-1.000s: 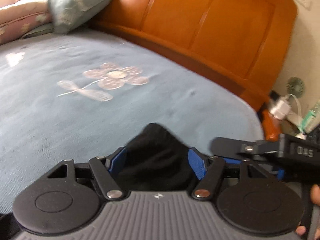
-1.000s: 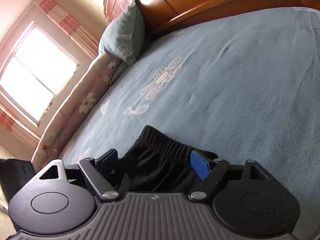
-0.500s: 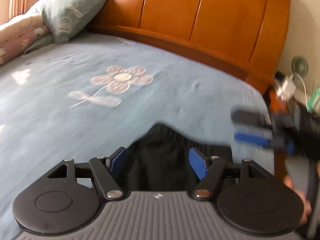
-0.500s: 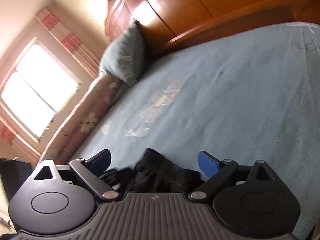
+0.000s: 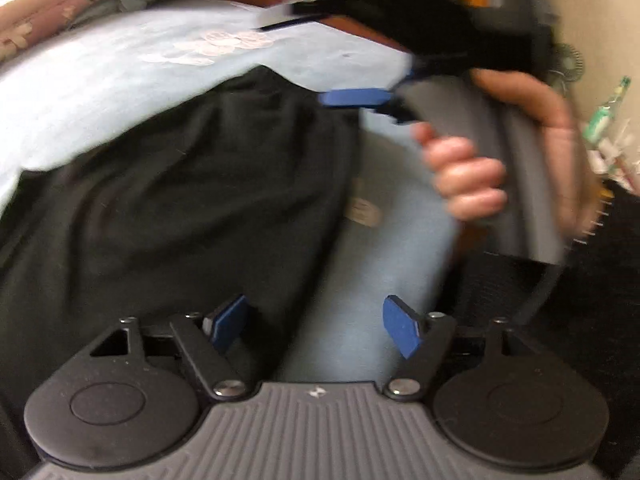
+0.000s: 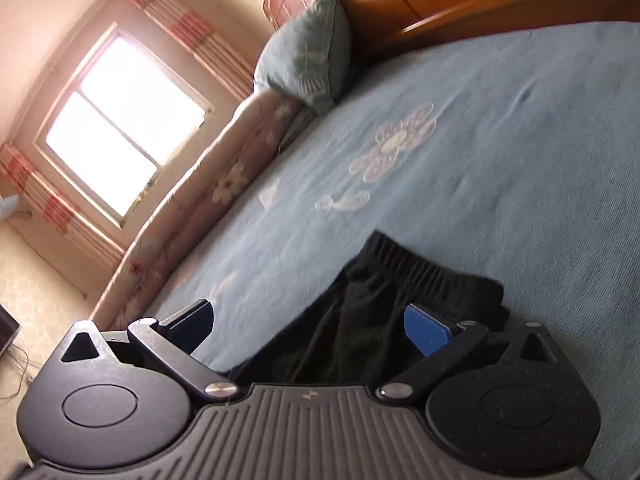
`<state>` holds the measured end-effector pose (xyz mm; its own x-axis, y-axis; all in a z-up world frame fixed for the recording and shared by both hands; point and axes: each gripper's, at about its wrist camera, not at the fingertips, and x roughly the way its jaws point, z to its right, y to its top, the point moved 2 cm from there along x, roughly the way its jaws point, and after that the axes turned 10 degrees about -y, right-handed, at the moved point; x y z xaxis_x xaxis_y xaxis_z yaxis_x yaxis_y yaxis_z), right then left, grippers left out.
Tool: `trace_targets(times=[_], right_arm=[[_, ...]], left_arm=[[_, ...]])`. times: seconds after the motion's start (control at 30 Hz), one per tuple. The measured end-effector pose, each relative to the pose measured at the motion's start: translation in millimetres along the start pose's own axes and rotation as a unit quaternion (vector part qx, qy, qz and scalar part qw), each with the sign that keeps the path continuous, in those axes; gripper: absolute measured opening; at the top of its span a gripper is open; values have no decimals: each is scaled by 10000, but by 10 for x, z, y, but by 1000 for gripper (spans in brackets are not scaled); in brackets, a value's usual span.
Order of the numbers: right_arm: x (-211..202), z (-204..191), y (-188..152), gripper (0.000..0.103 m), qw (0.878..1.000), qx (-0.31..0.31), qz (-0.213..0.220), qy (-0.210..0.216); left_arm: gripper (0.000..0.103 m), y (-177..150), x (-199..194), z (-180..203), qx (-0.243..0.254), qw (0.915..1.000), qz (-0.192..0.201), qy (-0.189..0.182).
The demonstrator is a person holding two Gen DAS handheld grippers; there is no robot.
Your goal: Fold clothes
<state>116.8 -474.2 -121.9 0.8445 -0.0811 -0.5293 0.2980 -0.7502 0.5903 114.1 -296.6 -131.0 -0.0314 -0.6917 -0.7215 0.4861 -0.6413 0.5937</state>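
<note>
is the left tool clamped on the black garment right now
No: in the left wrist view the left tool is open, and its blue pads stand apart over the black garment and blue bedsheet.

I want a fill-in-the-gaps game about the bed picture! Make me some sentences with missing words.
1. The black garment lies on a bed cover coloured ____.
2. Stitched on the cover is a big ____.
3. The fingers of the left gripper stand ____, with nothing held between them.
4. Light comes in through the ____ beside the striped curtains.

Missing words: blue; flower; open; window
</note>
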Motion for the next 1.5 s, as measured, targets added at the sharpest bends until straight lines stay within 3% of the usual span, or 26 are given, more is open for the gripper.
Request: trace_targets(times=[0.03,0.1,0.23,0.3,0.37,0.47,0.6,0.77,0.87,1.0,1.23,1.37,1.4,1.43,1.5], right_arm=[[3,-12,-23,103,10000,-65,-38,-35],[12,-20,-45,103,9997,-161,-96,-130],[-34,-10,-59,103,9996,-238,-95,95],[-75,-50,-62,103,9988,-410,-80,249],[-154,-64,-87,100,9989,-360,-148,258],[-343,-25,-182,84,9976,104,-325,604],[-510,45,-417,65,9912,572,-913,774],[-561,55,-630,62,9902,452,-1309,158],[-506,67,-757,52,9877,367,-1518,-105],[-429,66,-857,41,9857,360,-1627,-239],[-403,48,-935,36,9848,371,-1652,-401],[-414,-18,-980,35,9864,50,-1576,-475],[-420,-34,-992,29,9868,-43,-1540,-502],[-434,-53,-1006,13,9869,-192,-1485,-608],[-449,-48,-1021,5,9868,-313,-1435,-688]], left_arm=[[75,-27,1,65,63,9998,-73,-198],[75,-35,-43,181,378,9991,-87,-154],[75,57,-283,211,366,9978,454,309],[75,79,-391,168,260,9949,731,638],[75,50,-460,141,255,9880,834,1277],[75,-2,-535,71,137,9799,772,1834],[75,-77,-659,-90,-243,9782,966,1824],[75,-161,-796,-52,-279,9766,1083,1836],[75,-207,-902,-61,-350,9751,1221,1818],[75,-256,-998,-103,-468,9727,1337,1835],[75,-320,-1026,-210,-676,9730,1401,1706],[75,-321,-1001,-202,-666,9747,1403,1605],[75,-322,-998,-200,-655,9754,1396,1578],[75,-323,-997,-198,-648,9756,1390,1572],[75,-326,-996,-196,-632,9760,1379,1560]])
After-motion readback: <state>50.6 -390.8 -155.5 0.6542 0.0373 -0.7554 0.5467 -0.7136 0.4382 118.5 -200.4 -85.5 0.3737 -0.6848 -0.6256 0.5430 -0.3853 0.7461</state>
